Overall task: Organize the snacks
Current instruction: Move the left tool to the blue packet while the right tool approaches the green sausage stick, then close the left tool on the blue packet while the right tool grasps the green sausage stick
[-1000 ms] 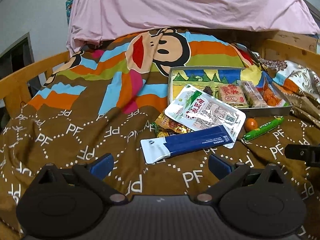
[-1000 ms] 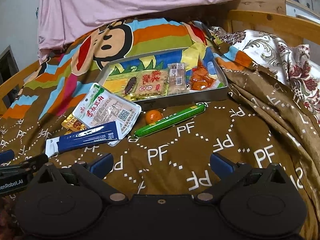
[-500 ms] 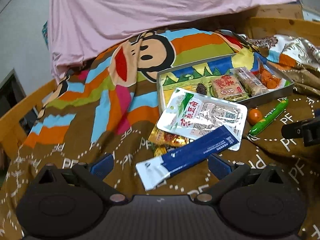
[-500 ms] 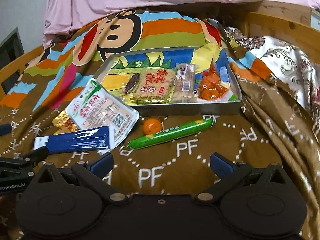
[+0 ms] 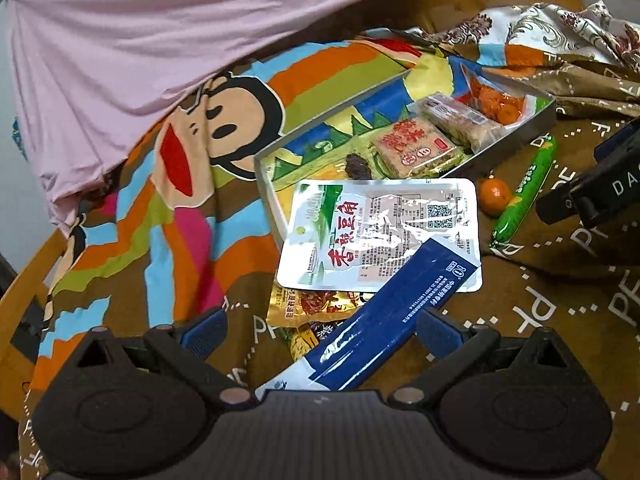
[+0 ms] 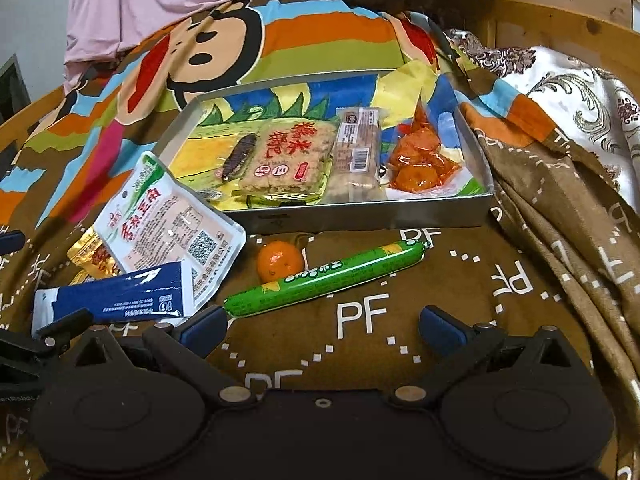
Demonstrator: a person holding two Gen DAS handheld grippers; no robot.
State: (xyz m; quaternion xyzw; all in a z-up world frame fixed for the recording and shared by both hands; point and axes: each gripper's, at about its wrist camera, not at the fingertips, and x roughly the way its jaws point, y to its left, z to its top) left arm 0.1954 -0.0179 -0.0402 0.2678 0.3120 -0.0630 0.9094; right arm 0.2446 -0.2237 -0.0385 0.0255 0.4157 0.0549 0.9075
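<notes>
Snacks scattered on a bed beside a metal tray (image 6: 360,216)

Left gripper (image 5: 320,330) fingers spread wide, empty, straddling the blue-and-white packet (image 5: 384,320); right gripper (image 6: 322,326) fingers likewise wide, empty, near the green sausage stick (image 6: 324,278) beside a small orange (image 6: 279,261), below the tray.

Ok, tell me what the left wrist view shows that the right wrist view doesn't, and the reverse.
Only the left wrist view shows the open left gripper straddling the blue packet, and the right gripper's black body at its right edge.

Only the right wrist view shows the open right gripper just short of the green sausage, and the wooden bed frame beyond the floral quilt.

Both show the metal tray holding snacks, the white tofu pack, the small orange and the monkey blanket.
</notes>
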